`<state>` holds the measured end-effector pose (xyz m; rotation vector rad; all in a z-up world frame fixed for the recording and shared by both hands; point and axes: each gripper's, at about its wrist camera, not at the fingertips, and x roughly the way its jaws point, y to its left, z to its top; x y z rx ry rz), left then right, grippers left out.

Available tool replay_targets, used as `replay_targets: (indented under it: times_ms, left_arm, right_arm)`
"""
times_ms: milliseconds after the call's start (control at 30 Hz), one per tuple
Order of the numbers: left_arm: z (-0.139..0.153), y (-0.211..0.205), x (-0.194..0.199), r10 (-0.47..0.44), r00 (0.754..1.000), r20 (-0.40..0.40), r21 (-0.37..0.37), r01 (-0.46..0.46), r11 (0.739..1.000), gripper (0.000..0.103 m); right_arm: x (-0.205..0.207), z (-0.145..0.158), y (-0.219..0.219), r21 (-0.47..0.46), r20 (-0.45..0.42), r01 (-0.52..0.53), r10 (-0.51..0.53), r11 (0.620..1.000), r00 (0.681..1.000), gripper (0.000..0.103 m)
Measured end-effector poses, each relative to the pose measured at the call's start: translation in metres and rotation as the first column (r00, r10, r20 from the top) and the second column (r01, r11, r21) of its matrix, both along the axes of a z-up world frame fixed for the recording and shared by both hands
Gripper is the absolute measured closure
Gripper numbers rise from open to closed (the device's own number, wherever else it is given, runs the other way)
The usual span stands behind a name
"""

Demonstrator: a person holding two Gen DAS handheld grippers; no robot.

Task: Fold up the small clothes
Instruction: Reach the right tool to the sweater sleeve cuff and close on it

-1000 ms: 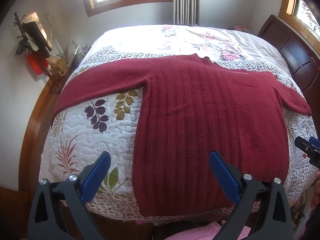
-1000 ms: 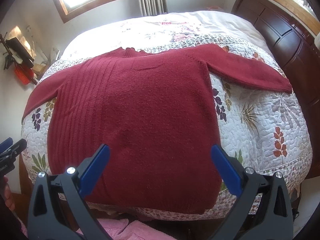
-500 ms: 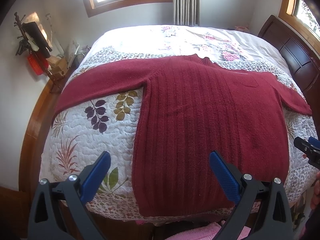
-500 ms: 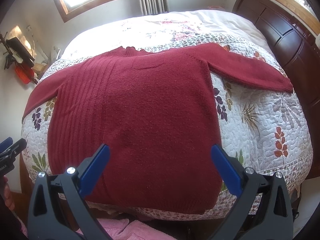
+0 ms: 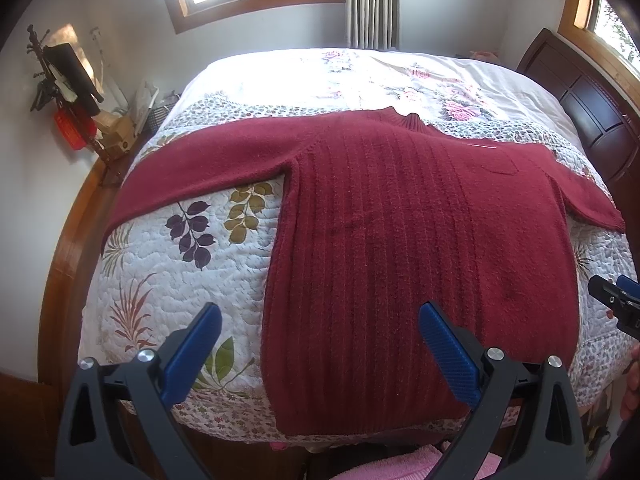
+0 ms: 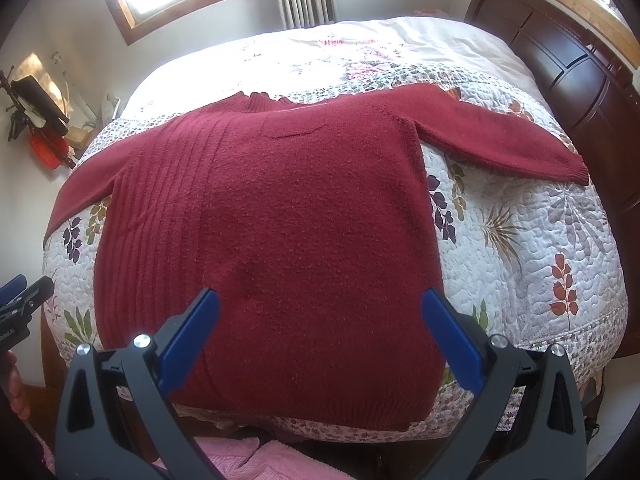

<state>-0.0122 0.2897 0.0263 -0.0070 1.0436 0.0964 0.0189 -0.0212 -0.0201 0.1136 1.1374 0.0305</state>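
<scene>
Red sweater (image 5: 400, 248): fuzzy ribbed knit, laid flat on quilted leaf-print bedspread (image 5: 168, 272), sleeves spread toward 9 and 3 o'clock. Left gripper (image 5: 316, 332) and right gripper (image 6: 320, 320): jaws held wide apart, empty, at 6 o'clock hem.

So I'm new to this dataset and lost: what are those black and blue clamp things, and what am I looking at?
They are two hand-held grippers, one in each of a person's hands, each carrying a fisheye camera looking along its fingers. One picture comes from the left gripper, the other from the right gripper. Both are open and hold nothing. In front of them a dark red sweater lies spread flat, sleeves out, on a floral quilt covering a bed. Each view also catches the other gripper at its edge. Folding has not begun.
</scene>
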Motion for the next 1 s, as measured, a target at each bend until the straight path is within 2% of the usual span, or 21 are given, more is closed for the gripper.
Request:
replay_targets:
  times_ms: [167, 233, 300, 400, 500, 633, 700, 767, 900, 1000]
  left_arm:
    - [-0.004, 0.0, 0.005, 0.003, 1.0, -0.009, -0.001, -0.003, 1.0, 0.004]
    - [-0.008, 0.0, 0.01, 0.003, 1.0, -0.023, -0.028, -0.004, 1.0, 0.004]
    - [-0.01, -0.001, 0.017, -0.001, 1.0, -0.029, -0.069, -0.001, 0.998, 0.004]
    - [-0.012, -0.011, 0.03, -0.007, 1.0, -0.018, -0.08, 0.005, 0.997, 0.004]
    - [-0.007, -0.037, 0.053, -0.03, 0.999, 0.012, -0.067, 0.031, 0.997, 0.004]
    - [-0.003, -0.08, 0.089, -0.075, 0.996, 0.05, -0.05, 0.077, 0.996, 0.004]
    - [-0.002, -0.103, 0.107, -0.093, 0.992, 0.084, -0.023, 0.095, 0.995, 0.004]
    - [-0.001, -0.13, 0.129, -0.095, 0.989, 0.109, -0.005, 0.096, 0.995, 0.004]
    - [-0.002, -0.179, 0.168, -0.126, 0.986, 0.111, -0.053, 0.132, 0.99, 0.004]
    - [-0.005, -0.213, 0.188, -0.149, 0.983, 0.105, -0.085, 0.158, 0.984, 0.004]
  right_arm:
    - [0.005, -0.004, -0.002, 0.006, -0.007, -0.006, 0.006, 1.0, 1.0, 0.003]
    - [0.009, -0.005, -0.009, 0.01, -0.006, 0.001, -0.001, 1.0, 1.0, 0.003]
    - [0.012, -0.006, -0.019, 0.021, -0.001, 0.023, -0.023, 1.0, 1.0, 0.003]
    - [0.022, -0.005, -0.052, 0.07, 0.015, 0.075, -0.076, 0.995, 0.997, 0.003]
    - [0.031, 0.002, -0.103, 0.12, 0.094, 0.16, -0.172, 0.98, 0.981, 0.003]
    - [0.046, 0.007, -0.165, 0.018, 0.194, 0.225, -0.225, 0.974, 0.955, 0.003]
    - [0.057, 0.003, -0.195, 0.013, 0.176, 0.243, -0.241, 0.97, 0.954, 0.003]
    - [0.074, -0.004, -0.243, 0.058, 0.143, 0.276, -0.282, 0.959, 0.949, 0.003]
    - [0.104, -0.024, -0.326, 0.049, 0.086, 0.348, -0.351, 0.936, 0.933, 0.003]
    - [0.131, -0.049, -0.387, 0.027, 0.037, 0.384, -0.385, 0.923, 0.922, 0.003]
